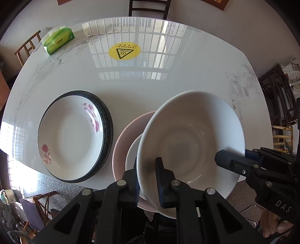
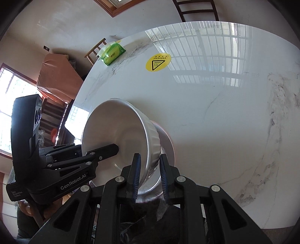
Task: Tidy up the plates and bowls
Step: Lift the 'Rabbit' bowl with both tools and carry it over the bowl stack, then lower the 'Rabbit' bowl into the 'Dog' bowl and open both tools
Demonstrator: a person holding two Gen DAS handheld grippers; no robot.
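Note:
Both grippers hold one large white bowl (image 1: 189, 146), tilted above the table. My left gripper (image 1: 148, 180) is shut on its near-left rim. My right gripper (image 2: 149, 174) is shut on its ribbed right rim and shows at the right of the left wrist view (image 1: 232, 161). The bowl's ribbed outside (image 2: 151, 138) faces the right wrist camera. Under the bowl lie a pink bowl (image 1: 127, 135) and a smaller white dish (image 1: 132, 155) inside it. To the left, a flowered white plate (image 1: 69, 137) sits on a dark-rimmed plate (image 1: 107, 120).
The white marble table (image 1: 168, 78) carries a yellow heat-warning sticker (image 1: 124, 51) and a green tissue pack (image 1: 58, 40) at the far left. Wooden chairs (image 1: 148, 8) stand around the table. The table's near edge runs just under the dishes.

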